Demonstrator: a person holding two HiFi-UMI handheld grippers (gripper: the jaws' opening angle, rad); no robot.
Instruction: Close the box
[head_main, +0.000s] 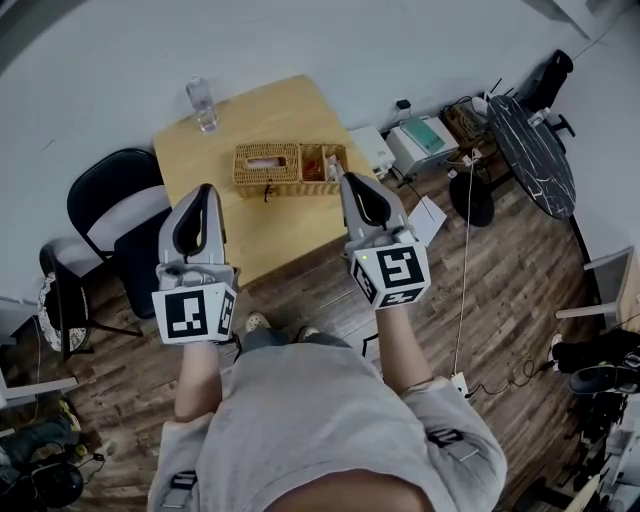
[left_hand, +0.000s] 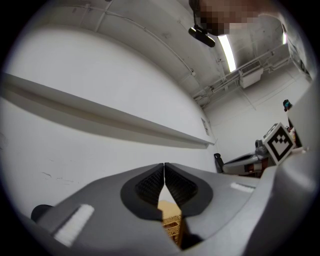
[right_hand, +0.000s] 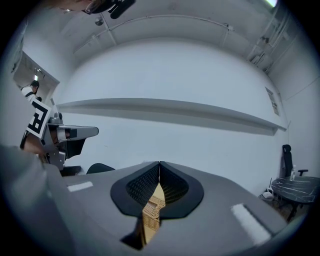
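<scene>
A woven wicker box (head_main: 288, 168) lies on the wooden table (head_main: 230, 220), its right compartment showing reddish contents from above. Both grippers are held up in front of the person, short of the box. My left gripper (head_main: 206, 189) hovers over the table to the box's lower left, jaws shut and empty. My right gripper (head_main: 346, 179) has its tip by the box's right end, jaws also shut with nothing in them. A sliver of the wicker box (left_hand: 172, 226) shows under the closed tips of the left gripper (left_hand: 164, 165). The same box (right_hand: 150, 215) peeks below the right gripper (right_hand: 159, 164).
A clear glass (head_main: 203, 105) stands at the table's far left corner. A black chair (head_main: 115, 215) sits left of the table. Boxes and devices (head_main: 420, 140) lie on the floor to the right, beside a dark round table (head_main: 535, 150) and a white cable (head_main: 465, 260).
</scene>
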